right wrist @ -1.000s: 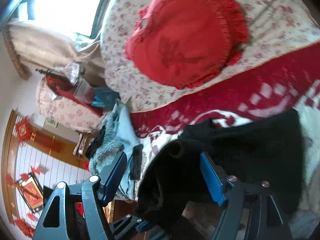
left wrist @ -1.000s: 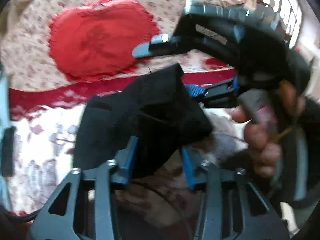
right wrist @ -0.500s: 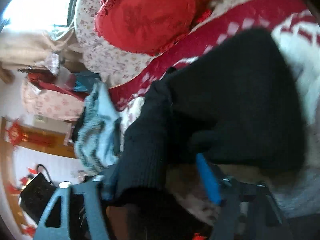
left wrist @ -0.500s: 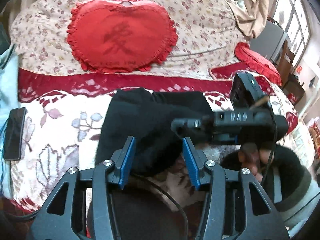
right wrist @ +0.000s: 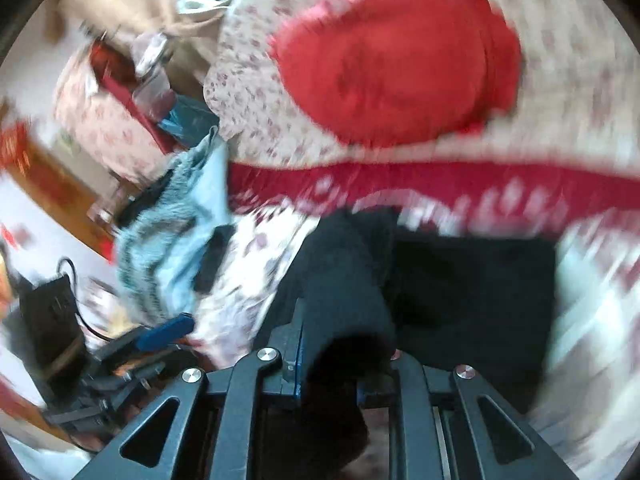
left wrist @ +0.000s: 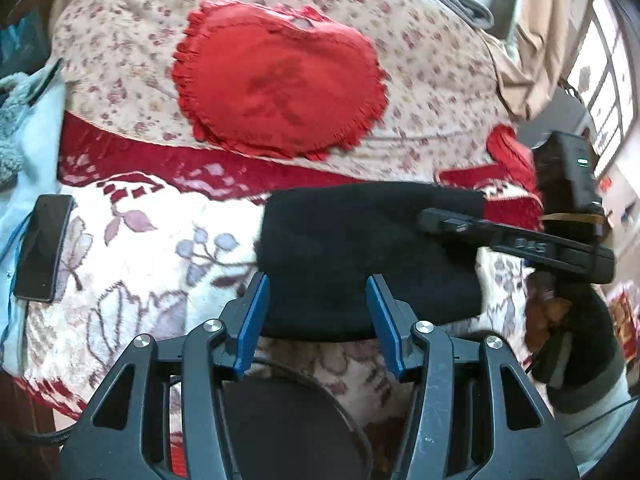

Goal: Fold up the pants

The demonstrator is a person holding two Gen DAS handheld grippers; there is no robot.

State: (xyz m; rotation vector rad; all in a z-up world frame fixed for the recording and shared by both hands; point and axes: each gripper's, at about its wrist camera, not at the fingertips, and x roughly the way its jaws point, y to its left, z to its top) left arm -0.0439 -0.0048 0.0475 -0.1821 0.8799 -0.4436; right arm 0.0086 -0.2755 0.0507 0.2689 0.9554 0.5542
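Black pants (left wrist: 368, 260) folded on the bed (left wrist: 152, 264), right gripper (right wrist: 340, 364) clamped on them, left gripper (left wrist: 316, 316) apart.

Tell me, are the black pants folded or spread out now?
Folded: the black pants lie as one compact, roughly rectangular block on the blanket; no separate legs show. The right hand-held gripper grips one end.

Black pants (left wrist: 360, 256) lie in a folded, compact bundle on the floral bedspread just in front of me, below the red band; one thick fold (right wrist: 344, 280) rises toward my right side.
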